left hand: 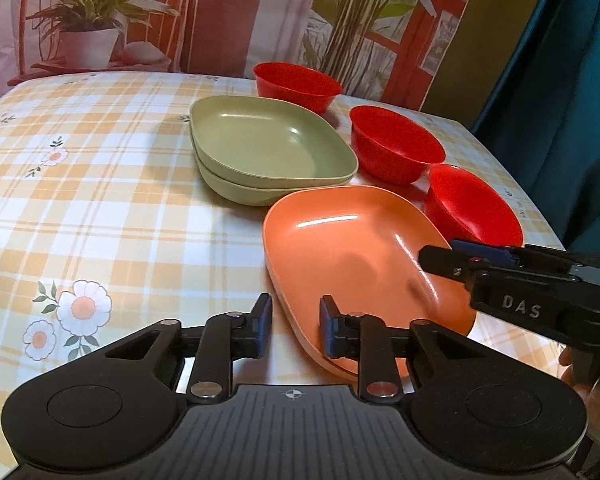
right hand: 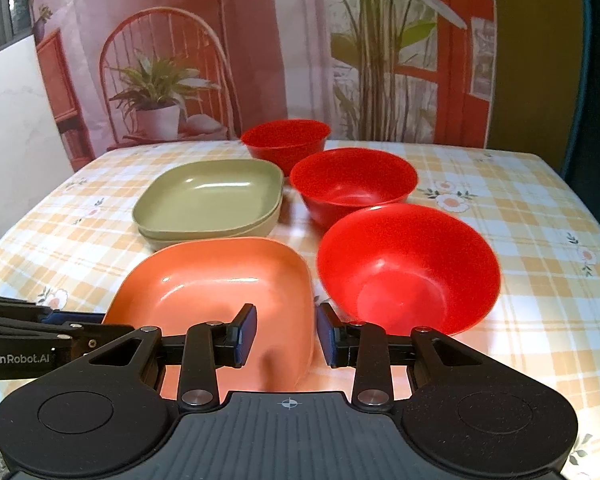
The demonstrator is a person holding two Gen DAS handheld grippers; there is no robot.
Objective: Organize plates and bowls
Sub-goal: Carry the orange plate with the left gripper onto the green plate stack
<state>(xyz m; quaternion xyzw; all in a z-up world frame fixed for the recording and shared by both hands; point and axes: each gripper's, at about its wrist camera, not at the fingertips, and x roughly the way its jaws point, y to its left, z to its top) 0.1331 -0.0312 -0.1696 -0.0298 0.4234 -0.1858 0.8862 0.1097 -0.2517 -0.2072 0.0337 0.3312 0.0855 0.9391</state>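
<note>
From your left wrist camera, your left gripper (left hand: pixel 295 330) stands with its fingers parted astride the near-left rim of the orange plate (left hand: pixel 352 256), not visibly clamped, while the two stacked green plates (left hand: pixel 268 148) sit behind it and three red bowls (left hand: pixel 396 148) line toward the table's (left hand: pixel 100 184) far right corner. From your right wrist camera, your right gripper (right hand: pixel 286 334) is likewise parted, straddling the orange plate's (right hand: pixel 220 284) near-right rim beside the nearest red bowl (right hand: pixel 408 268).
</note>
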